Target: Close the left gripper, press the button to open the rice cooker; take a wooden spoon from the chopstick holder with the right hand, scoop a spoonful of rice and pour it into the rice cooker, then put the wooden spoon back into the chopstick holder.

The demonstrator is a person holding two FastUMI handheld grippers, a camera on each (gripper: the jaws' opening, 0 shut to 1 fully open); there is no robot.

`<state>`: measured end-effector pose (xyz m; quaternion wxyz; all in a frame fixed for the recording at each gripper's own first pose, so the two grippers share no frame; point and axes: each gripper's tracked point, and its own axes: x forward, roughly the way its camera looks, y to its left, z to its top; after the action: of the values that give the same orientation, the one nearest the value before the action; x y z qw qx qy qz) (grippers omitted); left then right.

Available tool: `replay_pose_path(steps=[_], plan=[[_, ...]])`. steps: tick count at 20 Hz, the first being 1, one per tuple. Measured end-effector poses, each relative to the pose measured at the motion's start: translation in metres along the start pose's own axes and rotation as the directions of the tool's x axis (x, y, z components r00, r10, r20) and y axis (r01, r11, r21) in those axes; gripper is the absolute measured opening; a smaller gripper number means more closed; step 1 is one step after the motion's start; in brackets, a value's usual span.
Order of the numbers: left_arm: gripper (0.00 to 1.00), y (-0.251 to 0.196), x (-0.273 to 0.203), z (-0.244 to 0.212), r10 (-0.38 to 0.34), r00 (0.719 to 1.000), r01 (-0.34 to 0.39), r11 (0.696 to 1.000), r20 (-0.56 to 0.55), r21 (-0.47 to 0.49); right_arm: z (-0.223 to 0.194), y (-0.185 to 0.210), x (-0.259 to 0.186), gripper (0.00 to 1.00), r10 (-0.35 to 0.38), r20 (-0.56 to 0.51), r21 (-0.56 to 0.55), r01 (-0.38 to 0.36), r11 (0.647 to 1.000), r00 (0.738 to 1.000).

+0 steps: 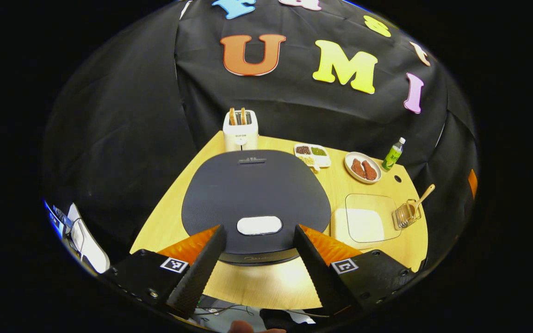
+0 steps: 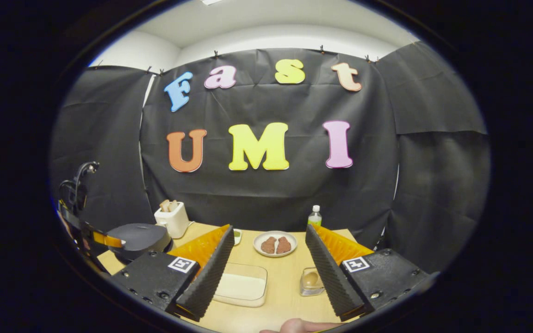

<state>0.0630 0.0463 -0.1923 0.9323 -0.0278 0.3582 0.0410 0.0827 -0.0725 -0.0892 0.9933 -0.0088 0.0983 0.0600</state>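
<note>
The dark rice cooker [image 1: 255,199] sits with its lid down, its white button [image 1: 259,225] at the near edge. My left gripper [image 1: 259,240] hovers open just above and in front of the button, one finger on each side. The wooden spoon [image 1: 421,198] stands in the wire chopstick holder [image 1: 405,215] at the table's right. A glass dish of rice [image 1: 366,223] lies between cooker and holder. In the right gripper view my right gripper [image 2: 269,249] is open over the near table edge, with the rice dish [image 2: 242,285], the holder [image 2: 310,281] and the cooker [image 2: 139,238] ahead.
A white toaster [image 1: 240,131] with bread stands behind the cooker. A divided snack tray [image 1: 312,155], a plate of brown food [image 1: 362,167] and a green bottle [image 1: 393,155] line the far side. The left gripper [image 2: 104,239] is seen by the cooker.
</note>
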Motion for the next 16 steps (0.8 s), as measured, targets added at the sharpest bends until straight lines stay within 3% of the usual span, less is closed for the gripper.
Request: replay_pose_path(steps=[2, 4, 8, 9, 16], plan=[[0.97, 0.001, 0.004, -0.012, 0.001, 1.000, -0.001, 1.000, -0.028, -0.008, 0.000, 0.000, -0.002, 1.00, 0.000, -0.001, 0.001, 0.000, 1.000, 1.000], [1.00, 0.001, 0.009, -0.017, 0.002, 0.999, -0.002, 1.000, -0.044, -0.013, 0.000, 0.000, -0.002, 1.00, 0.001, -0.002, 0.002, -0.001, 1.000, 1.000], [0.96, 0.003, 0.011, -0.023, 0.015, 0.998, -0.015, 1.000, -0.057, -0.015, 0.000, -0.001, -0.006, 1.00, -0.003, -0.004, 0.006, 0.003, 1.000, 1.000], [0.96, 0.003, 0.010, -0.024, 0.020, 0.998, -0.020, 1.000, -0.061, -0.013, -0.001, 0.000, -0.007, 0.96, -0.004, -0.006, 0.009, 0.004, 1.000, 1.000], [0.98, 0.001, 0.016, -0.032, 0.017, 0.998, -0.017, 1.000, -0.068, 0.009, -0.003, 0.006, -0.011, 1.00, -0.010, -0.007, 0.048, 0.010, 0.999, 1.000]])
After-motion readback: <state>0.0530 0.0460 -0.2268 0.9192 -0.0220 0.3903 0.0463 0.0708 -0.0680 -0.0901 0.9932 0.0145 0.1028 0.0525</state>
